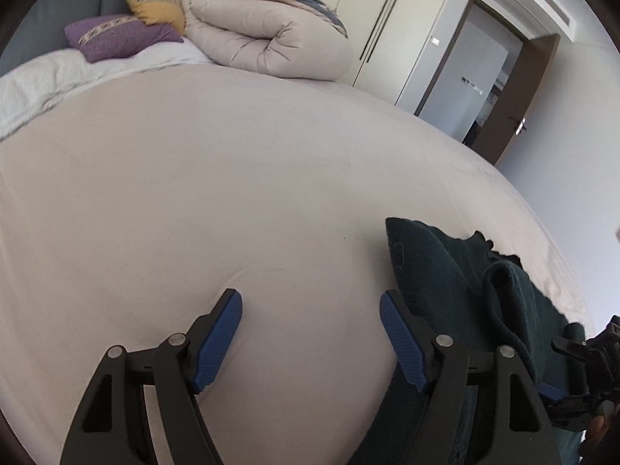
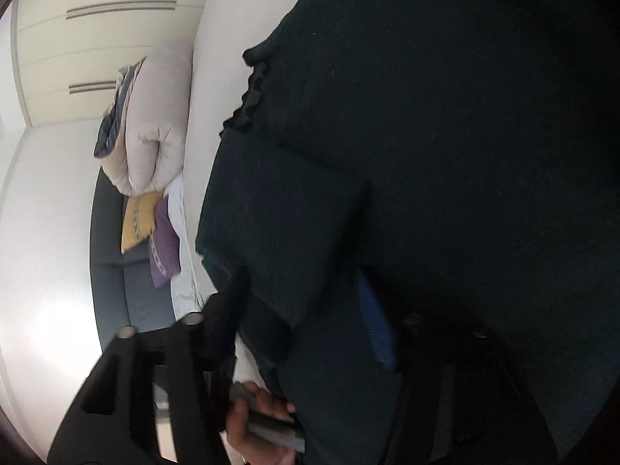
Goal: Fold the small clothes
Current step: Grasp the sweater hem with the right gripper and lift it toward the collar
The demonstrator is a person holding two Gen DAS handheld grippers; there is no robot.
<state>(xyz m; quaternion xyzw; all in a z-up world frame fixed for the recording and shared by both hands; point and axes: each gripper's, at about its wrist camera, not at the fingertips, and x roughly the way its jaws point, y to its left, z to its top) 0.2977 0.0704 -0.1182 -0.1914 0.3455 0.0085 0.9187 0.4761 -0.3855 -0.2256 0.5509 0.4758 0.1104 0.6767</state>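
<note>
Left wrist view: my left claw sits at the lower centre of the frame, released, its two blue-padded fingers spread wide with only the bed sheet between them. The dark green garment lies bunched on the bed at the lower right, just beside and partly behind the right-hand finger. At the far lower right edge, part of my right claw shows against the garment. In the upper left of the frame rest a purple pillow and a yellow pillow, with a rolled beige duvet beside them; a wardrobe and an open door occupy the upper right. Right wrist view: the dark green garment fills most of the frame and drapes over my right claw, hiding most of it; one blue pad shows through, but I cannot tell whether this claw is clenched. A hand appears at the bottom centre.
</note>
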